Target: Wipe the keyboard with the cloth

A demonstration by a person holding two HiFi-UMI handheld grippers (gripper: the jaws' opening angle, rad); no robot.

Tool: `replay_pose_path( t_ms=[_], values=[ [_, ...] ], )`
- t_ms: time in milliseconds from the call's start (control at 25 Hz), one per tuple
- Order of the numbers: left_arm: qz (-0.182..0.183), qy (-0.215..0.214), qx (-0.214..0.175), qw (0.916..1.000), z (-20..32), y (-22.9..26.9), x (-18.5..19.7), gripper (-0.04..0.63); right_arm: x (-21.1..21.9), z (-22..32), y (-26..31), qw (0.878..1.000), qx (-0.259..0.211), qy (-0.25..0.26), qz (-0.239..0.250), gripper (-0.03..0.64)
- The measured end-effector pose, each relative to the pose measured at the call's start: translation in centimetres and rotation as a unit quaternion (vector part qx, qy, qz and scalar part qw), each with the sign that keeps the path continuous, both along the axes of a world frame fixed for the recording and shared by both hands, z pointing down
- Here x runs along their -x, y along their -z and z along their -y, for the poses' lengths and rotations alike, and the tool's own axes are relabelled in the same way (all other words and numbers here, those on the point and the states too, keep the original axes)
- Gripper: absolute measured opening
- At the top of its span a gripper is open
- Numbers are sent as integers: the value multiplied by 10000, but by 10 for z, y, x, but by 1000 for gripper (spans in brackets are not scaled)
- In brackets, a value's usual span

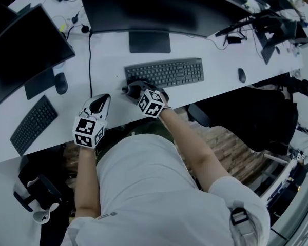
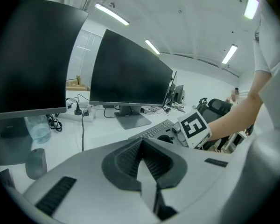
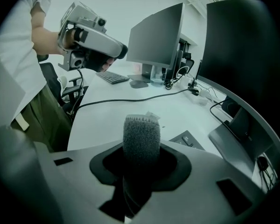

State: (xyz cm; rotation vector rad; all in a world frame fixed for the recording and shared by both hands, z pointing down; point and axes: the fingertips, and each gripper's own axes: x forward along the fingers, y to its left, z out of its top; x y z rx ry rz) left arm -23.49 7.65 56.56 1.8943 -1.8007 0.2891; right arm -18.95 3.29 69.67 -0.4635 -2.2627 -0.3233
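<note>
Right tongs (image 1: 130, 90): we see them clenched on the grey cloth (image 3: 141, 139), whose folded end sticks out past the tips.
Cloth: it sits at the left front corner of the keyboard (image 1: 167, 72); we cannot tell whether it touches the keys.
Keyboard: it lies on the white desk (image 1: 108, 60), in front of the wide monitor (image 1: 159, 6).
Left tongs (image 2: 141, 146): we see them clenched together with nothing between, held over the desk's front edge, left of the right tongs and apart from the keyboard.

Left gripper (image 1: 99, 102) and right gripper (image 1: 129, 90): pale grey shells, dark ribbed jaws, a black-and-white marker cube (image 1: 88, 131) behind them. The person wears a white short-sleeved shirt (image 1: 143, 188).
</note>
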Motion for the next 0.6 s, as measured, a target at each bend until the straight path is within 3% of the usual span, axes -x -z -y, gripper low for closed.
replay_pose_path(
  t_ms=[320,600],
  values=[
    [65,-192,-31,9998,20,1,-27,2,-40,-27,-4,9996,156,187,-114,121],
    [133,-550,-242,9981,54,19,-70,2,-87,-4,40,9950,558,-701,441,121]
  ],
)
